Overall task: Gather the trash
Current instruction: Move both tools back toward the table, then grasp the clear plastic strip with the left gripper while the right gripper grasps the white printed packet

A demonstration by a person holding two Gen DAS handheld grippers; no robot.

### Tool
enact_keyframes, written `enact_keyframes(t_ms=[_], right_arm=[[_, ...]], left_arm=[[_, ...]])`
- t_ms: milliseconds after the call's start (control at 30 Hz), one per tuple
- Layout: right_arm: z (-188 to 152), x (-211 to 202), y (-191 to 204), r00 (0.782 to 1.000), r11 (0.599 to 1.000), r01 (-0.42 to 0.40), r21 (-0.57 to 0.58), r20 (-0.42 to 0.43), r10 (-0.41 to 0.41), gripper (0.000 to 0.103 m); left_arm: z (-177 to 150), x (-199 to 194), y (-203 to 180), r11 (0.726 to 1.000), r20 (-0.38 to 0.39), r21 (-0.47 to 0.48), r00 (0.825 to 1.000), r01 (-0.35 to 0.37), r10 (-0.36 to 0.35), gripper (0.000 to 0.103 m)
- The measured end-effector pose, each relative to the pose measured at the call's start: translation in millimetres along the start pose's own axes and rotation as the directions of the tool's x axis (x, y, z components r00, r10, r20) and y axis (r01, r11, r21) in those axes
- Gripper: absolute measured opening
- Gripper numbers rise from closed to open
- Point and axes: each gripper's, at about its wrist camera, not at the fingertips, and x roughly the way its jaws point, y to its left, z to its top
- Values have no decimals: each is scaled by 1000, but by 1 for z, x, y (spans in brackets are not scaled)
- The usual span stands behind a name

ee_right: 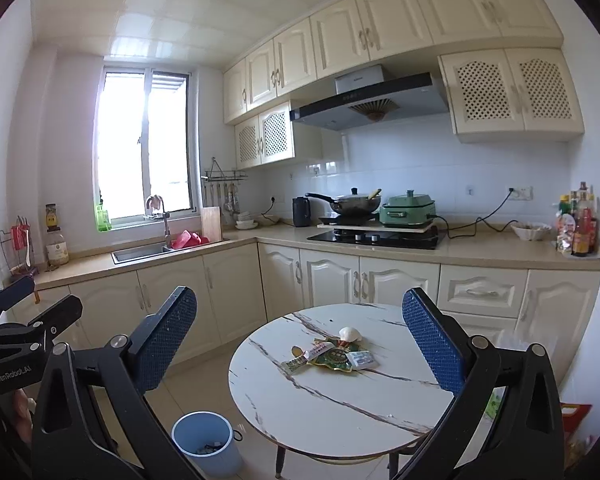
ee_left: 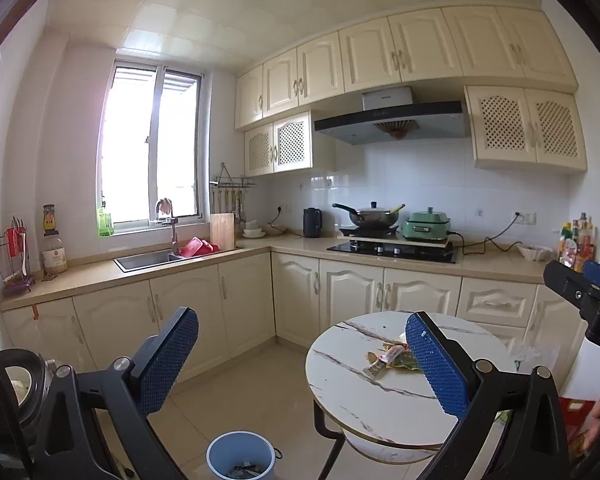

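Both the left gripper [ee_left: 302, 364] and the right gripper [ee_right: 300, 344] hang with fingers spread wide, holding nothing. The wrappers [ee_right: 332, 357] lie in a small heap on the round marble table [ee_right: 340, 400], with the blue bin [ee_right: 206, 444] on the floor just beside it. The left tool's side reads "GenRobot.AI"; the wrapper print is too small to read.

Cream cabinets [ee_right: 332, 276], bright window [ee_right: 144, 144], beige tile floor [ee_right: 220, 376], hood [ee_right: 368, 104]
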Motion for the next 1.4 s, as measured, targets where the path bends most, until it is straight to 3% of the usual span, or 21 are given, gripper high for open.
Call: enact_keyframes(t_ms=[433, 633, 833, 1100, 1400], right_arm=[[-13, 20, -16, 999, 1000, 23, 18, -48, -22, 103], [-29, 44, -42, 992, 996, 75, 49, -104, -70, 103], [-59, 87, -71, 972, 991, 120, 66, -210, -104, 103], [-106, 166, -110, 919, 986, 152, 65, -377, -117, 103], [-151, 264, -140, 839, 991, 129, 45, -537, -85, 103]], left_arm=[[3, 41, 14, 1000, -64, -7, 998, -10, 9, 102], [5, 85, 12, 1000, -137, -11, 991, 9, -10, 102], [6, 148, -9, 998, -241, -12, 968, 64, -65, 102], [7, 264, -42, 986, -394, 1, 906, 169, -155, 102], [-10, 413, -76, 951, -545, 54, 807, 304, -227, 102]])
